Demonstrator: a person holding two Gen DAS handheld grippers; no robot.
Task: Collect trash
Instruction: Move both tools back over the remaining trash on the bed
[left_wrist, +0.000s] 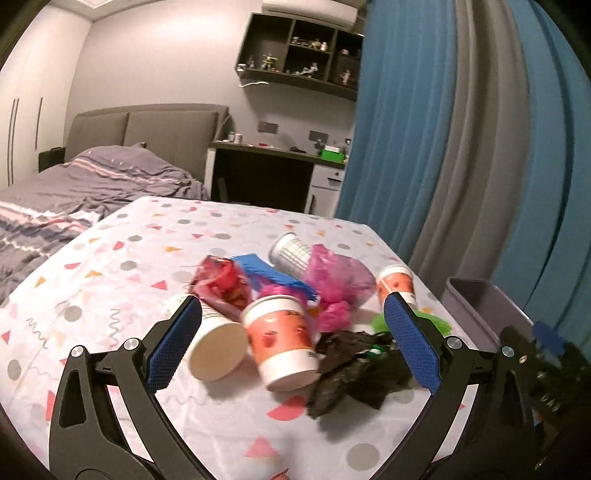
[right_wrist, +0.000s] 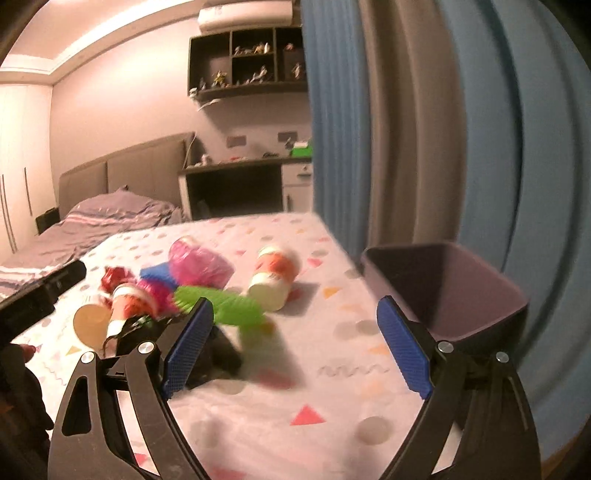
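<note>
Cups (left_wrist: 281, 341) and crumpled bags (left_wrist: 354, 363) are lying clustered on the bench (left_wrist: 110, 280); a bin (right_wrist: 447, 291) is standing just beside its right edge, a bed (left_wrist: 92, 177) behind.

Ahead of the tongs, a grey padded headboard (left_wrist: 147, 129) backs the striped bed; dark wall shelves (left_wrist: 303, 51) hang above, pleated blue-grey curtains (left_wrist: 461, 129) right.

Right wrist view motion-blurred: green wrapper (right_wrist: 225, 304) smeared; bin (right_wrist: 480, 314) partly behind jaws. Shelf figurines (left_wrist: 306, 55) too small to identify.
</note>
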